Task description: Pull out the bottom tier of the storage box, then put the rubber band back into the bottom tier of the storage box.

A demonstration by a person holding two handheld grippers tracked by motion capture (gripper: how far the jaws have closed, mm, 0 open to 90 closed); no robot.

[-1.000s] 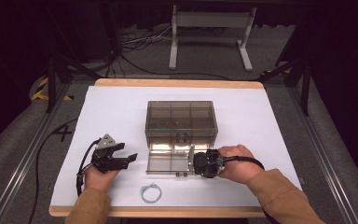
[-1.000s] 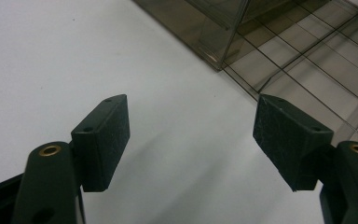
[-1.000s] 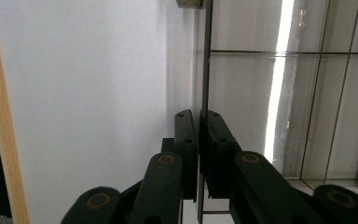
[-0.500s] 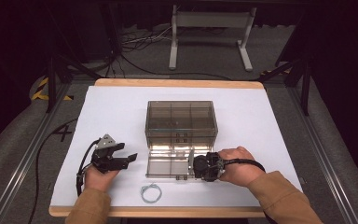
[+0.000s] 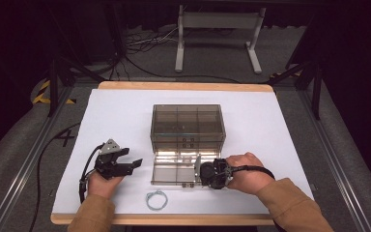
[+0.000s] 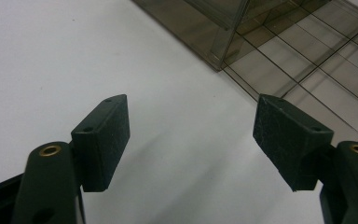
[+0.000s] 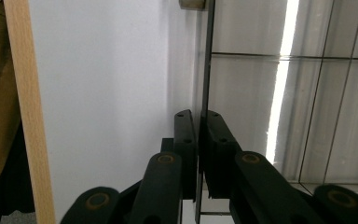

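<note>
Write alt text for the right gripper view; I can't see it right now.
The right gripper has its two black jaws shut on the thin edge of the smoky clear lid, which lies open on the white table. The lid's grid lines and a bright light reflection show beyond; the table's wooden edge runs at left.

No visible change: both hands, both claws and the box's open lid [image 5: 174,169] exactly as before.

Lab, dark curtains, floor cables [image 5: 140,41], metal stand [image 5: 217,29]
</note>
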